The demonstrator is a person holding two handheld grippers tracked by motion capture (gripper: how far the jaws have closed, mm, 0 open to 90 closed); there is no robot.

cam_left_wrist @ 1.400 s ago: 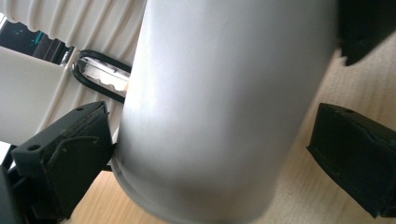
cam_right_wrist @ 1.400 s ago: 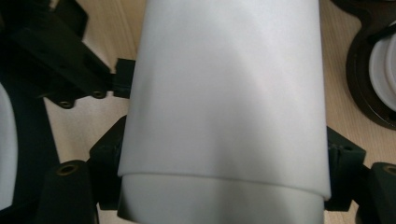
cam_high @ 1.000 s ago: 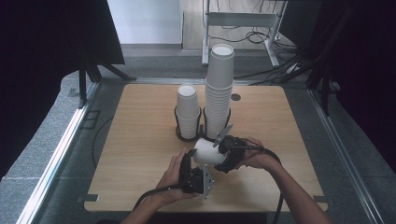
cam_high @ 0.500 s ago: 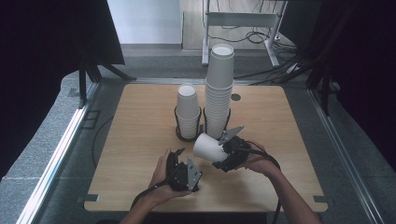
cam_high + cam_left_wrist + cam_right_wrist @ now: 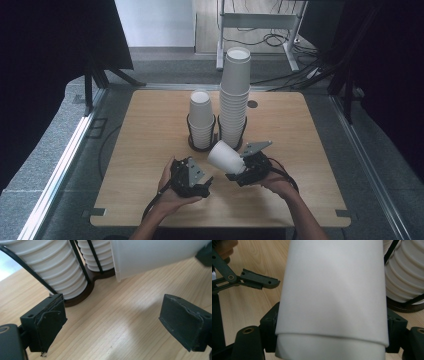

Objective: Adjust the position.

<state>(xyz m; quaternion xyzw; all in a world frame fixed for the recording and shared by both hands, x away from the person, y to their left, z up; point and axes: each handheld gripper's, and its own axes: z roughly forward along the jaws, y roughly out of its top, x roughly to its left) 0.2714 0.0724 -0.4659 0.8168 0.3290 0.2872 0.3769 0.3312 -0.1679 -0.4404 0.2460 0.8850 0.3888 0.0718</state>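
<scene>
My right gripper (image 5: 239,168) is shut on a white paper cup (image 5: 223,156), held tilted just above the table with its mouth toward the stacks; in the right gripper view the cup (image 5: 332,290) sits between the jaws of that gripper (image 5: 332,331). My left gripper (image 5: 199,181) hovers low to the cup's left, apart from it. Its jaws have just been closing, and in the left gripper view the gripper (image 5: 115,325) has nothing between its pads, with the cup (image 5: 155,255) ahead at the upper right. A short cup stack (image 5: 201,117) and a tall cup stack (image 5: 235,95) stand in black wire holders behind.
The wooden table (image 5: 150,150) has bare board on both sides of the stacks and along its front edge. The holders' dark base (image 5: 82,293) lies close ahead of the left gripper. A small dark disc (image 5: 252,104) sits right of the tall stack.
The left gripper has drawn away from the cup to the left, and its jaws stand narrower. The right gripper has lifted the cup slightly up and to the right, toward the stacks.
</scene>
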